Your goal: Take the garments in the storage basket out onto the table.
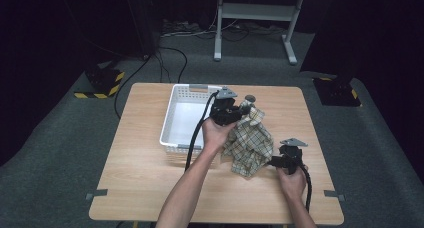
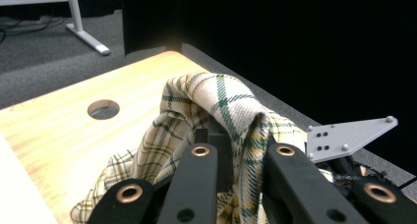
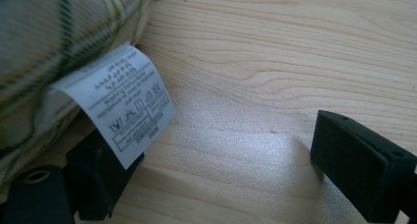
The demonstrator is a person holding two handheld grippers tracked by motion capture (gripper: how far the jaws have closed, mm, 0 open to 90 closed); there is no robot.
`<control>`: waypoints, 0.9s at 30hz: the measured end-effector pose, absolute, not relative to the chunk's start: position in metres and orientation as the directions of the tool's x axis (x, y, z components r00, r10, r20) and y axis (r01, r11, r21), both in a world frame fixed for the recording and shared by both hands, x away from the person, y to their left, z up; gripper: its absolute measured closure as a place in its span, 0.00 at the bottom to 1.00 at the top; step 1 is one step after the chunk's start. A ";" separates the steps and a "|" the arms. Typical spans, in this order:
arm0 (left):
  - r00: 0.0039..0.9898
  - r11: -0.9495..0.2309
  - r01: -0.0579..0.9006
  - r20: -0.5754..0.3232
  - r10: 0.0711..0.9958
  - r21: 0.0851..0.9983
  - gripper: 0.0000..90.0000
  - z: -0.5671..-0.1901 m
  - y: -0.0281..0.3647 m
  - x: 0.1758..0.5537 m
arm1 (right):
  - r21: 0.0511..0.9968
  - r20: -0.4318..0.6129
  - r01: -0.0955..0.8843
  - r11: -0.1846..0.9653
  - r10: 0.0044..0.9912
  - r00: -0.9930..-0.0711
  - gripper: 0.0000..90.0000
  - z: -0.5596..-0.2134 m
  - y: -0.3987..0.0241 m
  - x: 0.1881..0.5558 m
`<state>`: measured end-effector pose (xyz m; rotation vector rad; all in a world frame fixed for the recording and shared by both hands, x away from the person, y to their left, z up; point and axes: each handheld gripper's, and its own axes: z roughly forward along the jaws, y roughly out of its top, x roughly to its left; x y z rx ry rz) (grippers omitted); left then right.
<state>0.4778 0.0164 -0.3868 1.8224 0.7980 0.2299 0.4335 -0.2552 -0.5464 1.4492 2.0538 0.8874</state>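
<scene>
The white basket (image 1: 176, 119) sits at the left of the surface (image 1: 140, 188), and just beside it the left tool (image 1: 235, 110) is clenched on a bunched fold of the checked cloth (image 1: 250, 143), which hangs from it down to the wood. With so little fabric pinched, I reckon it could slip free. The right tool (image 1: 277, 160) stands released beside the cloth's white care label (image 3: 125, 113), so its jaws might snag that tag rather than the fabric

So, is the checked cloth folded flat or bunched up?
Bunched up: the checked cloth hangs crumpled from the left gripper, its lower part on the table.
</scene>
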 end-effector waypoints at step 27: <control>0.714 -0.248 0.475 -0.204 0.670 0.844 0.92 -0.434 0.012 0.481 | 0.734 -0.010 0.639 0.231 0.944 -0.329 0.13 -0.546 -0.255 0.433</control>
